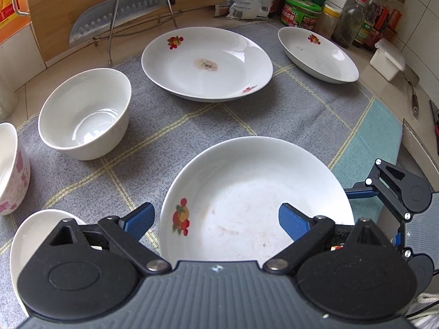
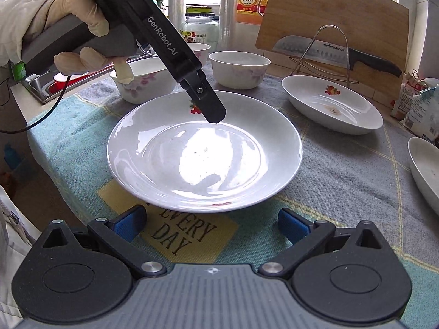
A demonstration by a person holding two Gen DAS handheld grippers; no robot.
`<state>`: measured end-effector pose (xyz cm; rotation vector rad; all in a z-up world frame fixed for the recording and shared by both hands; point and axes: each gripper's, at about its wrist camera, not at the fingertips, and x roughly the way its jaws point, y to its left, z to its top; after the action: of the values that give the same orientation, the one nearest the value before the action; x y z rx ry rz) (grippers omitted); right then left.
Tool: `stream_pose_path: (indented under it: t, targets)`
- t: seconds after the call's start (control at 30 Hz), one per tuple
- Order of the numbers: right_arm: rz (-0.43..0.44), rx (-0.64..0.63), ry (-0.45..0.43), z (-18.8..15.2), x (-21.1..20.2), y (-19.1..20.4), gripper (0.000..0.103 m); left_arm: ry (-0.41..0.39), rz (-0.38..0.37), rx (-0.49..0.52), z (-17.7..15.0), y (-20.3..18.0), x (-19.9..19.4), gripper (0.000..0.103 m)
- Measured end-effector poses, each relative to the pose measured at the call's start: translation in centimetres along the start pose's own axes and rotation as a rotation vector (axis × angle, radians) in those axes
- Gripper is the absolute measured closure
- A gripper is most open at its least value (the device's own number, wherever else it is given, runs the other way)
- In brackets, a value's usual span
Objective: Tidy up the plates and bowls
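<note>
In the left wrist view my left gripper (image 1: 216,220) is open above the near white plate (image 1: 255,192) with a fruit print. Beyond it lie a second plate (image 1: 207,64) with a brown stain and a third plate (image 1: 318,53) at the far right. A plain white bowl (image 1: 85,113) stands at the left, a pink-flowered bowl (image 1: 11,167) at the left edge. In the right wrist view my right gripper (image 2: 211,223) is open just short of the near plate (image 2: 204,150). The left gripper (image 2: 216,115) hovers over that plate's far rim. Two flowered bowls (image 2: 145,82) (image 2: 238,68) stand behind.
A grey and teal checked cloth (image 1: 301,115) covers the counter. A knife (image 1: 123,11) on a wire rack leans against a wooden board (image 2: 337,19) at the back. Jars and bottles (image 1: 354,22) line the back right. A sink (image 2: 63,82) is at the left.
</note>
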<state>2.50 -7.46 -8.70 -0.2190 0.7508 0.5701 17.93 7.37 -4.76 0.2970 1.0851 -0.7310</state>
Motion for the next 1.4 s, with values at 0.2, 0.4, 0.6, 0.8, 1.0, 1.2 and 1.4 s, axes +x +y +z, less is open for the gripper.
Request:
stream_pose_path:
  t: [0.2,0.4,0.6,0.8,1.0,1.2,1.4]
  targets:
    - [-0.002,0.0,-0.011,-0.1,0.1,0.3,0.0,0.045,-0.039,0.035,0.6,0.2,0.9,0.007]
    - [-0.006,0.004,-0.033,0.1,0.6,0.7,0.0,0.078,-0.042,0.085,0.7,0.4,1.4,0.008]
    - [-0.008,0.005,-0.045,0.3,0.9,1.0,0.0,0.101,-0.062,0.103,1.1,0.9,1.5,0.008]
    - [-0.022,0.018,-0.052,0.4,1.0,1.3,0.0,0.13,-0.097,0.122,1.6,1.1,1.9,0.008]
    - [-0.028,0.021,-0.056,0.3,1.0,1.5,0.0,0.212,-0.155,0.159,2.1,0.9,2.8,0.015]
    - [-0.03,0.022,-0.055,0.3,0.9,1.5,0.0,0.232,-0.151,0.196,2.2,0.7,3.0,0.018]
    - [-0.037,0.016,-0.046,0.4,0.8,1.6,0.0,0.236,-0.145,0.198,2.1,0.6,2.8,0.018]
